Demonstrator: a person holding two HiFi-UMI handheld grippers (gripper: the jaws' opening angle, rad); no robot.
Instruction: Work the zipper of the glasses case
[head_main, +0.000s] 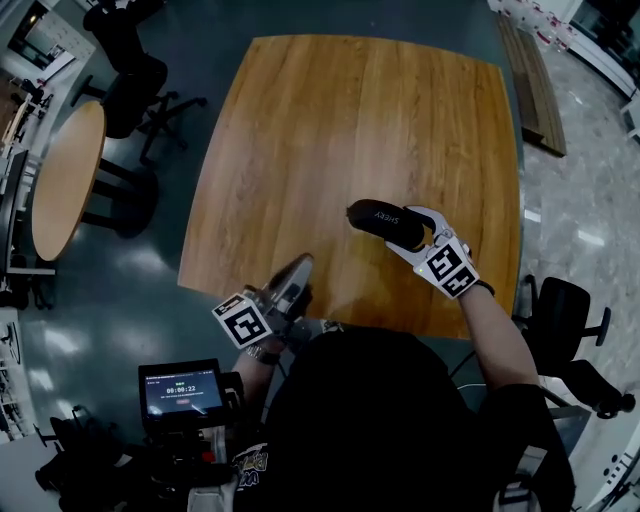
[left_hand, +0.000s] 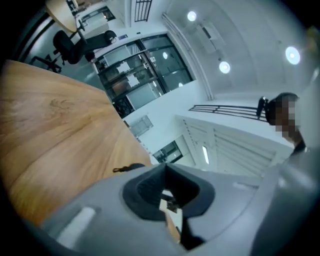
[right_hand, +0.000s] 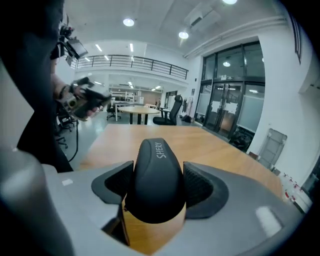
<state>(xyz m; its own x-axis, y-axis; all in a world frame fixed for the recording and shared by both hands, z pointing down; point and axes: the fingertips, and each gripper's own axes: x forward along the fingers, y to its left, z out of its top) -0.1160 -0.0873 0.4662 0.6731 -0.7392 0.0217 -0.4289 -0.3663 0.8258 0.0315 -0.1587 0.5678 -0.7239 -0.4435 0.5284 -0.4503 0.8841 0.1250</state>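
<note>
Glasses case (right_hand: 152, 170) is held by its sides in the right gripper (right_hand: 154, 192); left gripper (left_hand: 167, 197), shut empty nearby, should be reopened and closed squarely on the zipper pull (left_hand: 119, 169).

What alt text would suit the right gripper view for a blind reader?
A black glasses case marked SHERY is clamped by the right gripper, its two grey jaws pressing either side, over a wooden table. Behind is a bright hall with glass doors; at left the person holds the left gripper.
</note>
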